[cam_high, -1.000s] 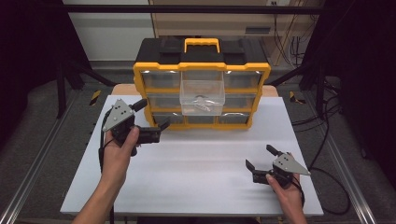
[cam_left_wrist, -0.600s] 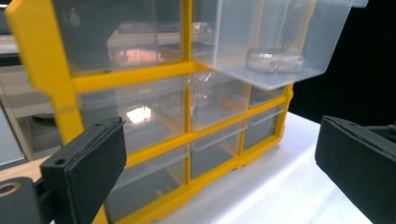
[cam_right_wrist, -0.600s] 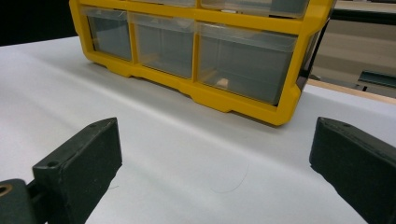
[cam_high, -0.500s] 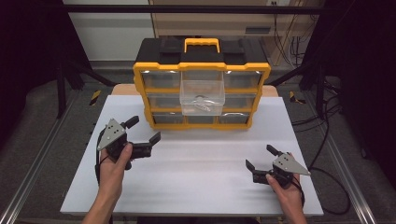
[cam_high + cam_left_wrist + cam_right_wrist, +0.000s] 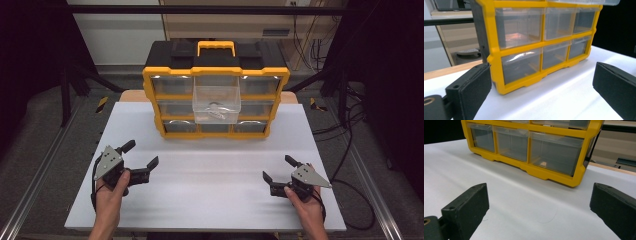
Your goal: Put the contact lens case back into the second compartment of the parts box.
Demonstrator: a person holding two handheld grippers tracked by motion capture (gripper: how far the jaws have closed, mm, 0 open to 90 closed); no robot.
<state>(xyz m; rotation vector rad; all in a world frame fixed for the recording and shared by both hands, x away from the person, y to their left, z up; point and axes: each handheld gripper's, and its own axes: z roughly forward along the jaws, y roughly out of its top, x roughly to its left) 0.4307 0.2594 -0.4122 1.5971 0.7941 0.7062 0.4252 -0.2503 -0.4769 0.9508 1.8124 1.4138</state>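
A yellow drawer organiser (image 5: 216, 102) stands at the white table's (image 5: 210, 185) far edge, one middle drawer (image 5: 216, 104) pulled out. Near the front corners, the left gripper (image 5: 140, 155) and right gripper (image 5: 280, 169) rest with jaws spread, holding nothing. Dark floor and cables (image 5: 350, 125) surround the table.

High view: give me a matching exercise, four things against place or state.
Things:
1. left gripper
2. right gripper
3. clear drawer
4. handle

Places or states:
A. pulled out from the organizer's middle column
B. yellow, on top of the organizer
C. open, over the table's near right part
D. open, over the table's near left part

Pairs: 1-D, 2-C, 3-A, 4-B
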